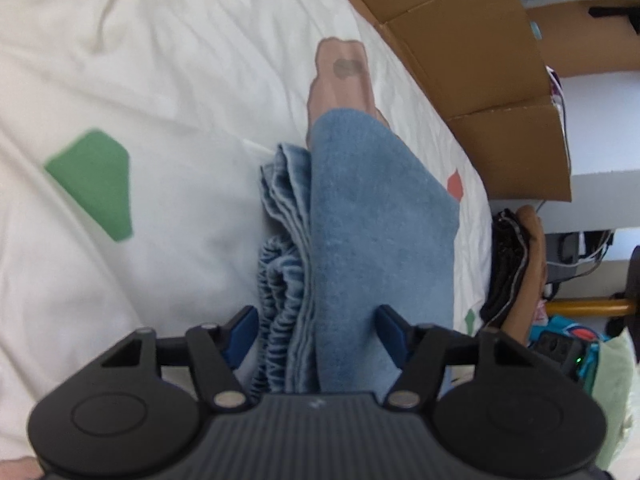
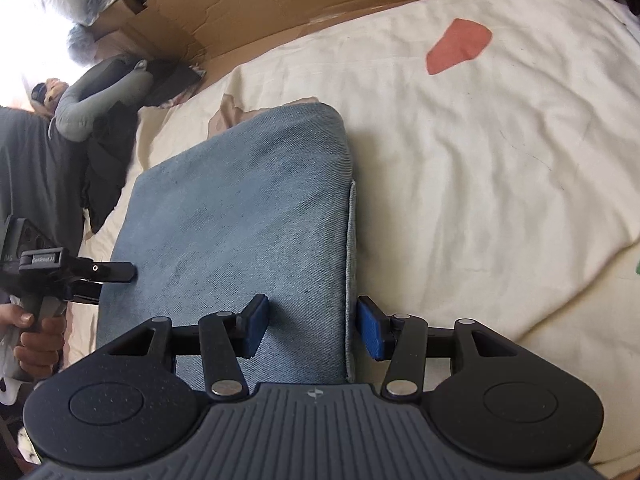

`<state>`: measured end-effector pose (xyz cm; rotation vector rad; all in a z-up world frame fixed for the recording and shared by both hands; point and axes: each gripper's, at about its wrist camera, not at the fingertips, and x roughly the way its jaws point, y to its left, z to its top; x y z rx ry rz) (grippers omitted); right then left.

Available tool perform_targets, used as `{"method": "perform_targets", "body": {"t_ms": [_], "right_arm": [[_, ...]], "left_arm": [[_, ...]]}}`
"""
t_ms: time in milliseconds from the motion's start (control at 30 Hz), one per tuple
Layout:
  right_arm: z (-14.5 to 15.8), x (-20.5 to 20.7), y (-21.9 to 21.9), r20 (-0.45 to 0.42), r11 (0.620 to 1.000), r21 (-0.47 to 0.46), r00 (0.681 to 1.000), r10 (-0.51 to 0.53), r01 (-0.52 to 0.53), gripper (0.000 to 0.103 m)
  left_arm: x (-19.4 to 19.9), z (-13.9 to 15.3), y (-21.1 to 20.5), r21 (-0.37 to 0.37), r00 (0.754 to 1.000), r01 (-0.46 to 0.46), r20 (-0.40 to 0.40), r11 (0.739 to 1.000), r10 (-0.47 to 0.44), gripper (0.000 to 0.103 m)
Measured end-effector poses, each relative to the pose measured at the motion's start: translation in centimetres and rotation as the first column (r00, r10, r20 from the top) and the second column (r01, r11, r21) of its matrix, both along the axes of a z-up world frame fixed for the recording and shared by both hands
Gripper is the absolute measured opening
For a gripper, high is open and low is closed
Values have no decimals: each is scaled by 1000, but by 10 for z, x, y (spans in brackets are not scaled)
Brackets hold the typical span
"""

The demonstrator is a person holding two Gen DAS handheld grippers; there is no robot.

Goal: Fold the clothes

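A folded blue denim garment [image 1: 372, 216] lies on a cream bedsheet [image 1: 168, 80]. In the left wrist view its stacked layers and elastic waistband [image 1: 280, 280] sit between my left gripper's [image 1: 316, 330] blue pads, which stand wide apart around the bundle's edge. In the right wrist view the same denim bundle [image 2: 240, 216] lies flat; my right gripper [image 2: 312, 330] straddles its right edge with jaws apart. The left gripper [image 2: 116, 272] shows at the bundle's left side, held by a hand [image 2: 36, 336].
The bedsheet [image 2: 480, 184] has green [image 1: 94, 182], red [image 2: 458, 46] and pink [image 1: 340, 76] patches. Flattened cardboard [image 1: 472, 48] lines the far side of the bed. Dark clothes [image 2: 100, 160] and a grey pillow [image 2: 96, 100] lie at the left; cables and clutter [image 1: 580, 256] sit beyond the bed.
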<state>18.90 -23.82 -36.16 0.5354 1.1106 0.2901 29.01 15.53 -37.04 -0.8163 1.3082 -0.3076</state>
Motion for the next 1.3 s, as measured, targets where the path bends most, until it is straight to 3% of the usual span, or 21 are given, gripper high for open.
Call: {"method": "perform_targets", "body": {"t_ms": [367,600,700,767,967,1067,1133,1300], "right_arm": [[-11,7,2,3,998,67,1000,20,-20,56],[-18,12,3,0,993,116,1000,14,-14,59],[-14,13,2,1,992,128,1000,21,-21,46],[-8,12,-1,6,989,148,1000,16,-17,32],[10,1,-4,23,988,151,999,30,-34,26],[10,-8,-10,15,988,151,1000,15,-17,25],[6,-12,-15,-2,989,150,1000,-1,2,26],[-6,-7,-16,-25,986,167,1000,-11,15,35]], "left_arm": [[-5,-16,2,-50,1000,-18,10,999,18,77],[-4,-15,-3,-30,1000,4,30,1000,-3,80],[0,-8,-7,6,999,16,37,1000,-16,70],[0,-1,-9,27,998,36,49,999,-37,63],[2,5,-7,17,997,52,58,999,-53,55],[2,0,-9,18,996,58,62,998,-59,60],[1,-4,-7,8,997,71,43,997,-72,71],[-8,-13,-2,-31,995,103,6,994,-102,76]]}}
